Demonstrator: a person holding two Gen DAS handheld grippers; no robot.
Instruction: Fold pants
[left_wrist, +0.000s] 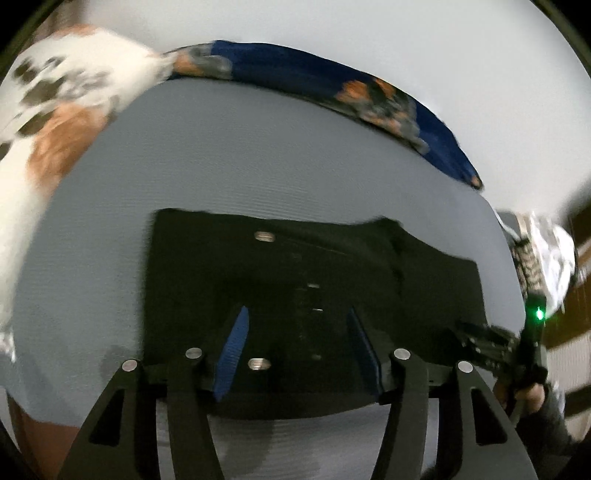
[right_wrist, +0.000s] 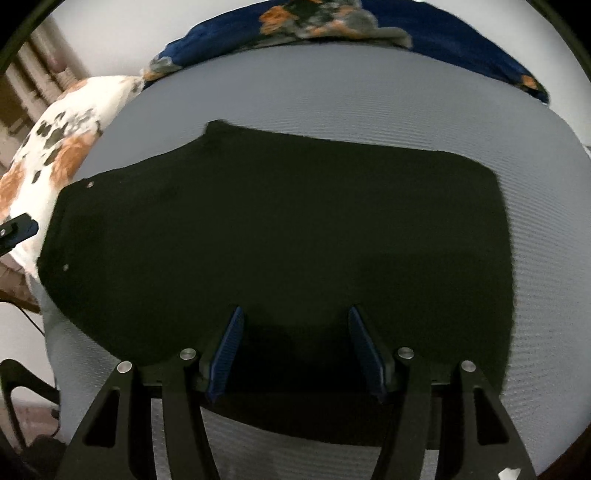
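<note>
The black pants lie folded into a flat block on the grey bed sheet, with small metal rivets showing on them. My left gripper hovers over their near part, open, its blue pads wide apart with nothing pinched. In the right wrist view the pants fill the middle. My right gripper hangs open above their near edge, and nothing is clamped between its pads. At the right edge of the left wrist view a hand holds the right gripper's black body.
A white and orange floral pillow lies at the far left, and a dark blue floral blanket runs along the bed's far edge. A patterned cloth sits off the right edge. A black chair leg stands by the bed's left side.
</note>
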